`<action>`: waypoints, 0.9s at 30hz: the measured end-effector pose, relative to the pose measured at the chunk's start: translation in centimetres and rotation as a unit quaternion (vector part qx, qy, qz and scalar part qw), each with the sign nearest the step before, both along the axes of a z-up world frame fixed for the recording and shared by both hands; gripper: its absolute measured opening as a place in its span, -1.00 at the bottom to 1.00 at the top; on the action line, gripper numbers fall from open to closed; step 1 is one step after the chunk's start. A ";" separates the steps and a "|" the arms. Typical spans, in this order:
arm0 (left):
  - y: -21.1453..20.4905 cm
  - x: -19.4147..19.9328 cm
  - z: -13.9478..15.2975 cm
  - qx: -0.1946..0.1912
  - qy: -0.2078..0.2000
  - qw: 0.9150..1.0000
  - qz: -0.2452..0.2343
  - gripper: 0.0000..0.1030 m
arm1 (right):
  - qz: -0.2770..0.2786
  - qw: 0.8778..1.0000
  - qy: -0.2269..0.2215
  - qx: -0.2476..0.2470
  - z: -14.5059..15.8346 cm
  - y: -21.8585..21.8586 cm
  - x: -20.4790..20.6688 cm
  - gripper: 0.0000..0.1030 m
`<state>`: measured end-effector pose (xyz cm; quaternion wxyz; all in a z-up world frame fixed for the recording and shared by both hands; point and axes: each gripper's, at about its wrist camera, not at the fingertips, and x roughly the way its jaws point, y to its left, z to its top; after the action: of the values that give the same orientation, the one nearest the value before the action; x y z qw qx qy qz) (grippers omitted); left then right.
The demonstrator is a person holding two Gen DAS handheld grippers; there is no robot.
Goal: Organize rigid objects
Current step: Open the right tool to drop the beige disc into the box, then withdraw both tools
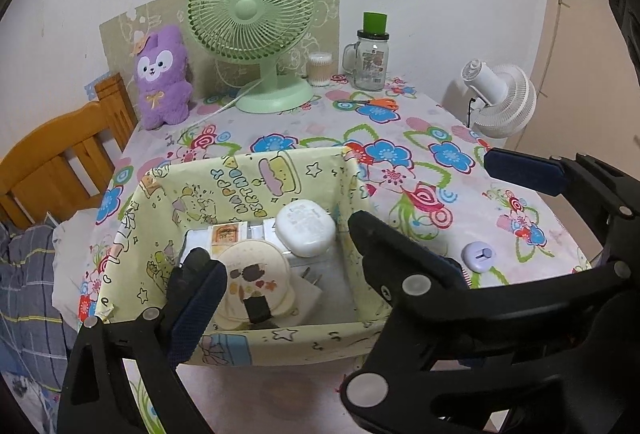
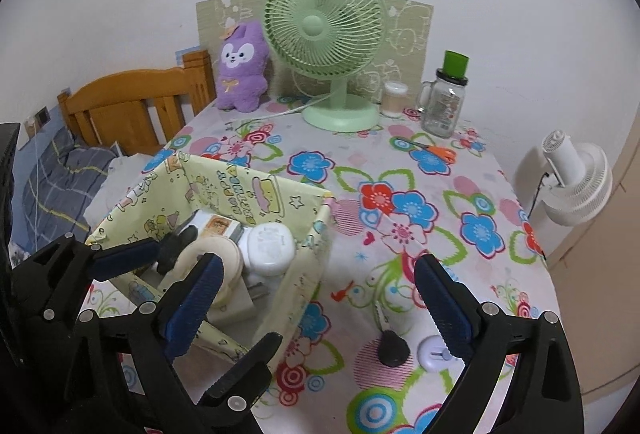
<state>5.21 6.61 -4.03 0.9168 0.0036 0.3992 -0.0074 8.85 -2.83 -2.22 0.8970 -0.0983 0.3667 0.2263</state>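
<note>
A yellow cartoon-print fabric box (image 1: 256, 169) (image 2: 308, 266) stands on the floral table. Inside lie a white oval case (image 1: 306, 230) (image 2: 270, 248), a round cream compact (image 1: 252, 280) (image 2: 208, 262) and flat packets. My left gripper (image 1: 280, 258) (image 2: 200, 294) hangs open over the box, fingers on either side of the compact, holding nothing. My right gripper (image 2: 316, 302) is open and empty above the table right of the box. A black key (image 2: 392, 344) and a lilac round hook (image 1: 478, 256) (image 2: 434, 354) lie on the cloth near its right finger.
A green desk fan (image 1: 252, 21) (image 2: 324, 33), purple plush (image 1: 162, 73), cotton-swab tub (image 1: 320, 67), glass mug jar (image 1: 370, 57) (image 2: 444, 101) and orange scissors (image 1: 376, 103) (image 2: 438, 151) stand at the back. A white fan (image 1: 500, 97) is off the right edge. A wooden bed frame (image 1: 60, 161) is at left.
</note>
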 end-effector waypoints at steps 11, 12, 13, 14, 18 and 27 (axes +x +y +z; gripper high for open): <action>-2.2 -0.5 1.0 0.009 -0.010 1.000 -0.003 0.93 | -0.032 0.999 0.005 0.008 0.8 -2.6 -0.6 0.96; -2.4 -0.5 1.1 0.010 -0.010 1.000 -0.004 0.93 | -0.035 0.999 0.006 0.010 0.9 -2.9 -0.6 0.96; -2.6 -0.5 1.1 0.010 -0.011 1.000 -0.005 0.93 | -0.037 0.999 0.006 0.011 0.9 -3.1 -0.7 0.96; -2.9 -0.6 1.3 0.011 -0.012 1.000 -0.006 0.93 | -0.039 0.999 0.007 0.012 1.0 -3.4 -0.7 0.96; -3.6 -0.7 1.6 0.013 -0.016 1.000 -0.006 1.00 | -0.050 0.999 0.010 0.010 1.3 -4.3 -0.9 0.96; -5.5 -1.3 2.3 0.016 -0.029 0.999 -0.022 1.00 | -0.078 0.997 -0.004 0.003 2.0 -6.1 -1.6 0.96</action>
<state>3.96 1.10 -1.75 0.9276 0.0268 0.3719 -0.0207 7.26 -8.90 -0.20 0.9137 -0.0679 0.3690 0.1563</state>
